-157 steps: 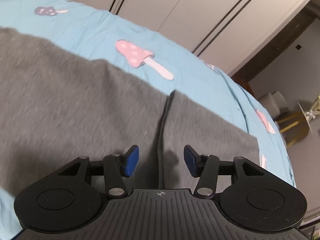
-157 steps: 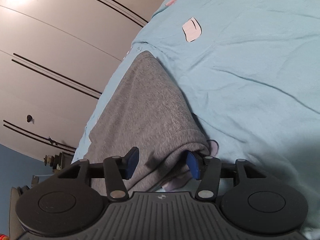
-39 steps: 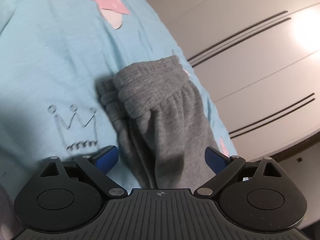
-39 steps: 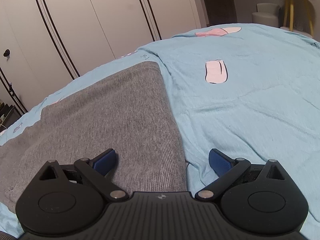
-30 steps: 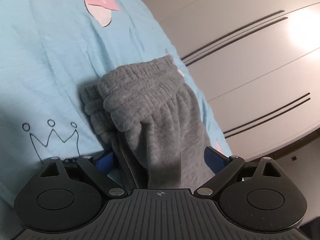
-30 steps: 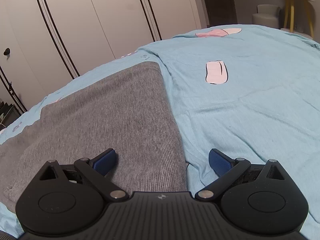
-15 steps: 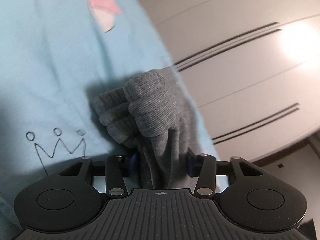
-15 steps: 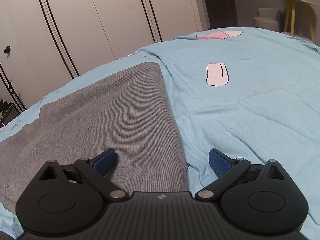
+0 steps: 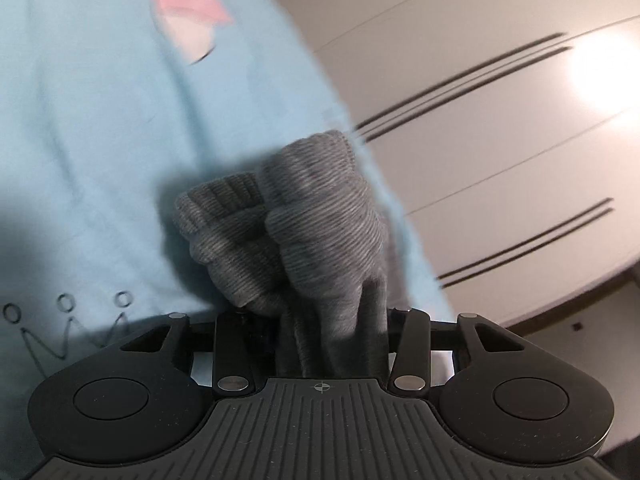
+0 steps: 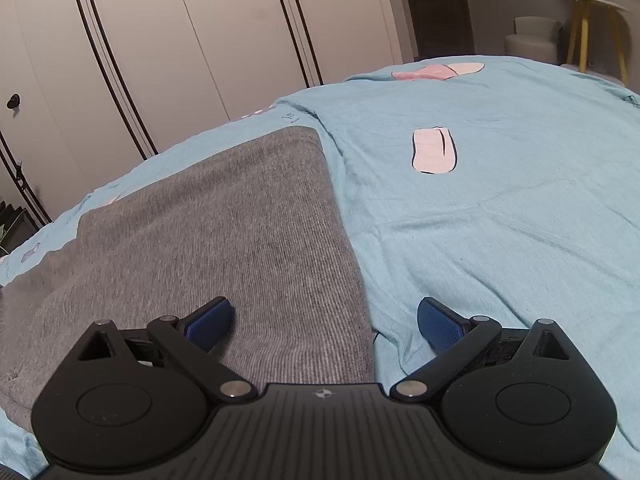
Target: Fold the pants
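1. The light blue bedspread (image 10: 500, 208) fills the right and centre of the right wrist view. In the left wrist view it fills the left half of the frame.
2. White wardrobe doors (image 10: 192, 40) with dark vertical seams span the upper left of the right wrist view. In the left wrist view they fill the upper right, blurred, with a bright glare near the right edge.
3. The grey pants (image 10: 224, 240) lie flat on the bedspread, taking up the centre left of the right wrist view. Their straight right edge runs from upper centre down toward the bottom centre.
4. In the left wrist view the ribbed cuffs (image 9: 288, 216) are bunched in the middle of the frame, and the cloth runs down between the fingers.
5. The left gripper (image 9: 330, 328) is pinching that bunched cloth. Its fingertips are hidden by the fabric.
6. The right gripper (image 10: 324, 320) is spread wide at bottom centre, straddling the pants' right edge. One blue pad (image 10: 210, 320) is over the grey cloth and the other is over the bedspread; whether they touch the surface cannot be told.
7. A pink mushroom print (image 9: 180, 12) sits at the upper left of the left wrist view.
8. A crown outline (image 9: 64, 320) sits at lower left of that view.
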### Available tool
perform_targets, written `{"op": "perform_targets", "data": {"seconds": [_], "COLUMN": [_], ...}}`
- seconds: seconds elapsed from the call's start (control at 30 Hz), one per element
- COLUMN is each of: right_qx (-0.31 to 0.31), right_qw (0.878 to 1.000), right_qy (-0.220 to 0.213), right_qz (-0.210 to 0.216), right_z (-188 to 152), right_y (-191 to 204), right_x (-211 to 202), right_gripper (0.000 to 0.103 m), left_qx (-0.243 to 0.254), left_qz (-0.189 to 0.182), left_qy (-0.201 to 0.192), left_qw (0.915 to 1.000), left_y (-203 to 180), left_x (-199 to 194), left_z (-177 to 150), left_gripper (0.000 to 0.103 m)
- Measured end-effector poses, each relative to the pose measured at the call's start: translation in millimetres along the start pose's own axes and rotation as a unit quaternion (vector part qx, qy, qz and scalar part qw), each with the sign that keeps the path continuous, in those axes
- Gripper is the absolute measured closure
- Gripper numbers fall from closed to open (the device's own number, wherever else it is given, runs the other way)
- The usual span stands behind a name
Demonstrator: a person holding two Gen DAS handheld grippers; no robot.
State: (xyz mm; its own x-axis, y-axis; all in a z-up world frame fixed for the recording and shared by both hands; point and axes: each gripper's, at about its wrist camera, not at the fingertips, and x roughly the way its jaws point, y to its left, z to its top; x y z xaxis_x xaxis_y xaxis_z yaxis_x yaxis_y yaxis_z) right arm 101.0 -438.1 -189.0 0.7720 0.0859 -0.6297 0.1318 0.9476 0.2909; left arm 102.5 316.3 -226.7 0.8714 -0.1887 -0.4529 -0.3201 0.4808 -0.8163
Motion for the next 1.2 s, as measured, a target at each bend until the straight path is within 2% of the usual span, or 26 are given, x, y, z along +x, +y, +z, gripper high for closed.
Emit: {"op": "perform_targets", "data": {"seconds": [0.13,0.27,0.33,0.4,0.5,0.6,0.77,0.87,0.93,1.0,1.07,1.1,1.13,1.17,1.2], "right_qx": [0.0,0.0,0.0,-0.001,0.004,0.017,0.054,0.099,0.122,0.13,0.136,0.142,0.149,0.158,0.168], "right_qw": [1.0,1.0,1.0,1.0,1.0,1.0,0.999,0.995,0.992,0.99,0.988,0.987,0.986,0.984,0.983], "right_qy": [-0.002,-0.002,-0.001,0.001,0.005,0.014,0.002,-0.018,-0.038,-0.053,-0.066,-0.071,-0.074,-0.076,-0.076], "right_qz": [-0.002,-0.002,-0.003,-0.004,-0.003,-0.002,-0.009,-0.01,-0.014,-0.015,-0.02,-0.018,-0.016,-0.014,-0.008], "right_z": [-0.1,0.0,0.1,0.4,2.5,7.1,11.2,15.4,18.9,22.5,24.5,25.1,25.2,25.4,25.9], "right_y": [0.5,0.7,1.3,2.0,1.6,-1.0,-8.9,-23.3,-31.5,-36.5,-40.5,-43.0,-45.4,-47.3,-50.2], "right_x": [0.7,0.7,0.7,0.4,-0.3,-1.9,-12.2,-21.5,-28.4,-33.6,-39.0,-41.2,-42.9,-43.8,-44.9], "right_gripper": [0.004,0.004,0.004,0.004,0.004,0.004,0.004,0.004,0.004,0.004,0.004,0.004,0.004,0.004,0.004], "left_qx": [-0.037,-0.044,-0.021,-0.004,0.025,0.07,0.174,0.248,0.302,0.345,0.38,0.401,0.43,0.467,0.506], "left_qz": [-0.012,0.003,0.019,0.023,0.031,0.023,-0.002,-0.046,-0.082,-0.12,-0.159,-0.174,-0.177,-0.165,-0.136], "left_qy": [0.0,0.004,0.002,-0.008,-0.023,-0.039,-0.067,-0.073,-0.064,-0.044,-0.007,0.018,0.048,0.081,0.124], "left_qw": [0.9993,0.999,0.9996,0.9997,0.9989,0.9965,0.9824,0.9649,0.9476,0.9296,0.9113,0.8994,0.8839,0.8648,0.8425], "left_y": [8.1,2.0,-5.0,-12.1,-27.0,-55.4,-123.3,-183.0,-225.9,-264.6,-293.3,-305.7,-315.5,-322.5,-325.1], "left_x": [2.2,3.5,-3.4,-10.3,-21.6,-36.2,-58.3,-61.0,-61.0,-51.1,-38.9,-30.0,-17.4,-3.1,15.6], "left_z": [1.9,4.1,4.0,2.8,2.2,2.1,-9.0,-33.2,-61.4,-98.6,-140.3,-168.2,-195.5,-224.4,-257.3], "left_gripper": [0.047,0.051,0.068,0.075,0.078,0.08,0.08,0.08,0.08,0.079,0.078,0.074,0.066,0.06,0.055]}}
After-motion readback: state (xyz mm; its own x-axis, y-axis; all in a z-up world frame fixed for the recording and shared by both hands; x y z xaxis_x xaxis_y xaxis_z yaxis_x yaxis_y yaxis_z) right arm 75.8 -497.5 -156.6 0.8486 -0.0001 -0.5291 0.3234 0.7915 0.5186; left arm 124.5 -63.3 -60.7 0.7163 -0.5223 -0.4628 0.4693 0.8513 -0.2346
